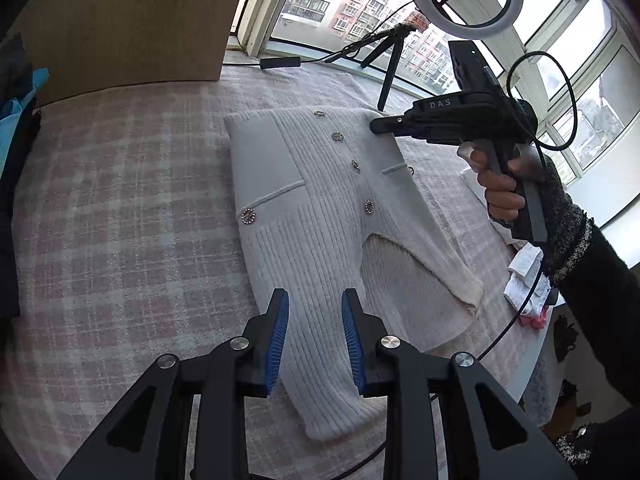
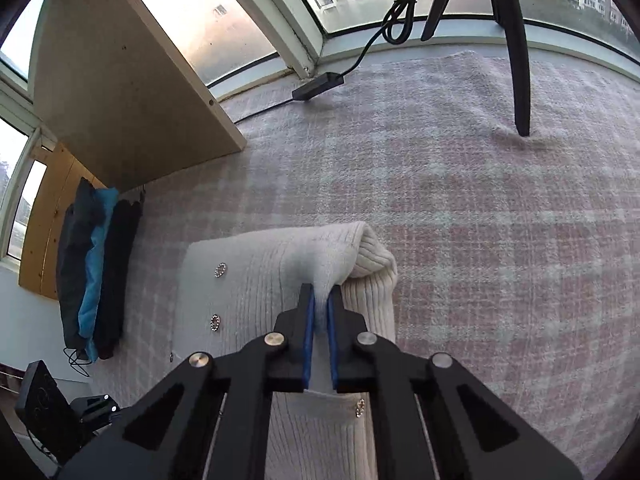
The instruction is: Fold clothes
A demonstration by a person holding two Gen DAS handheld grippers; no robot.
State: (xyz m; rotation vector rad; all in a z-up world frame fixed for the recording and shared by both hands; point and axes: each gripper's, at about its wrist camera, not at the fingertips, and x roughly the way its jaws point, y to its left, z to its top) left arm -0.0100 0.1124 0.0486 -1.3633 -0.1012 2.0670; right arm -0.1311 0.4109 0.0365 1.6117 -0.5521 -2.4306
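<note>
Left wrist view first: the cream cardigan point(image 1: 320, 216) lies flat on the pink plaid blanket point(image 1: 120, 208), its long axis running from the near ribbed strip away toward the window. The left hand-held gripper point(image 1: 315, 340) sits with its blue pads spread wide on either side of that near strip, clamping nothing. The near end of the strip disappears behind the black gripper frame. Across the garment, the right hand-held gripper point(image 1: 378, 125) reaches to the far edge; its tips are seen side-on here, so the grip is hard to read. A hand point(image 1: 500, 188) in a dark sleeve holds its handle.

Right wrist view now: the right hand-held gripper point(image 2: 320, 312) has its pads drawn close together, pinching a fold of the cardigan point(image 2: 280, 264). The knit bunches up at the tips, and the garment's lower part is hidden under the frame. A tripod leg point(image 2: 516, 48) stands on the blanket point(image 2: 480, 220) beyond.
</note>
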